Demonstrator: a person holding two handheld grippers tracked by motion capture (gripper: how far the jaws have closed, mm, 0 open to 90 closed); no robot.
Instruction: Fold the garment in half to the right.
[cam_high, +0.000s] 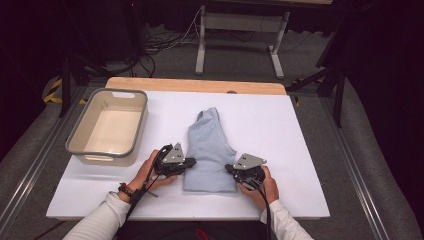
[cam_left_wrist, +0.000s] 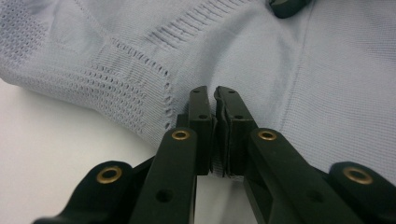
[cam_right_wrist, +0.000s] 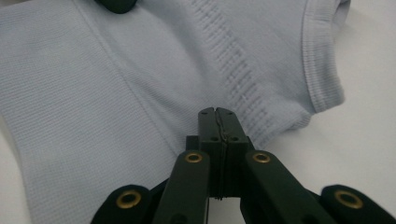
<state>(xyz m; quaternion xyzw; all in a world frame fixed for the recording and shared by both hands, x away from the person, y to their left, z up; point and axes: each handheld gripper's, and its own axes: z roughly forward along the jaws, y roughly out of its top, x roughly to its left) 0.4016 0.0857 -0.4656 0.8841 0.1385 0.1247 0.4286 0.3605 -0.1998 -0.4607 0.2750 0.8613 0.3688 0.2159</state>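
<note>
Knitwear lies in the middle of my white table (cam_high: 300, 130) — a pale blue knitted top (cam_high: 209, 150), folded into a long narrow shape that runs from about six o'clock, close to me, toward twelve o'clock, where it narrows to a bunched end. Its near hem sits flat and square between my two hands.

My left gripper (cam_high: 189, 162) comes in at the garment's nine o'clock edge. In the left gripper view its jaws are pinched together on the edge of the cloth (cam_left_wrist: 140, 60), with a fold of the knit caught between the pads just where the ribbed, openwork band meets the plain weave. My left hand (cam_high: 145, 175) wraps the gripper's body, a dark band on the wrist.

My right gripper (cam_high: 229, 168) meets the garment from three o'clock, near the hem. In the right gripper view its jaws are clenched tight on the edge of the fabric (cam_right_wrist: 116, 93), with a ribbed cuff or opening off toward two o'clock. My right hand (cam_high: 265, 187) holds it from behind.

At ten o'clock on the table stands a grey-rimmed tub (cam_high: 80, 127), well apart from the top.
</note>
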